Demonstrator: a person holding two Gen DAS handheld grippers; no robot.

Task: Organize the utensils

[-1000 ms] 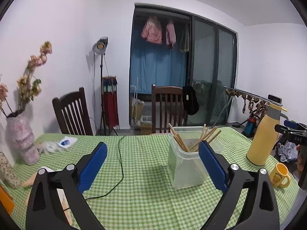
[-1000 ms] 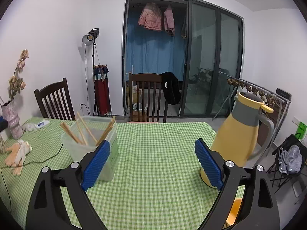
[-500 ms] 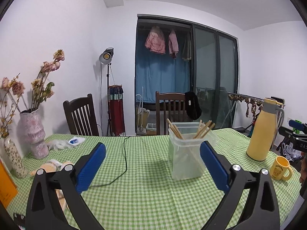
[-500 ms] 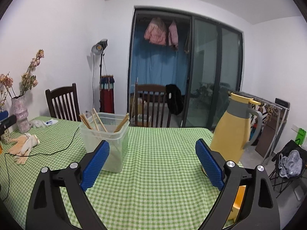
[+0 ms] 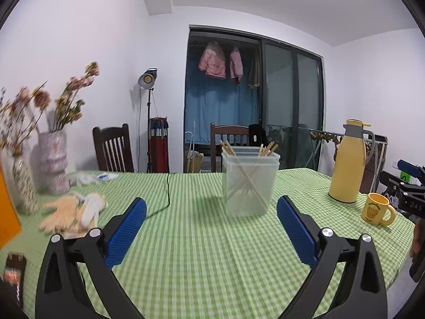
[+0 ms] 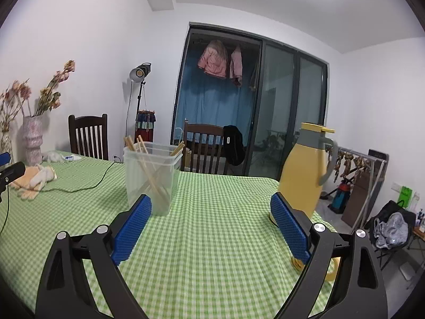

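Orange board point(image 5: 8, 207): at the far left edge of the left wrist view, blurred.
Vases point(image 5: 51, 162): two, holding dried flowers, at the left end of the table point(image 5: 202, 252), which wears a green checked cloth.
Gloves point(image 5: 74, 211): a pale heap lying flat on the cloth, near the vases.
Black cable point(image 5: 166, 199): runs across the cloth from the far edge toward the near side, between the gloves and the container.
Left gripper point(image 5: 211, 219): blue pads spread wide, nothing between them; it hangs above the cloth, facing the container.
Container point(image 5: 249, 183): clear plastic, upright near the middle of the table, apart from both grippers.
Chopsticks point(image 5: 247, 183): wooden sticks standing inside the container, leaning crosswise, tips above the rim.
Right gripper point(image 6: 211, 216): blue pads likewise wide apart and empty; the container stands ahead of its left finger, the flask ahead of its right finger.
Flask point(image 5: 348, 162): yellow with a grey top, upright toward the right end of the table.
Mug point(image 5: 377, 208): yellow, just beside the flask, near the table's right edge.
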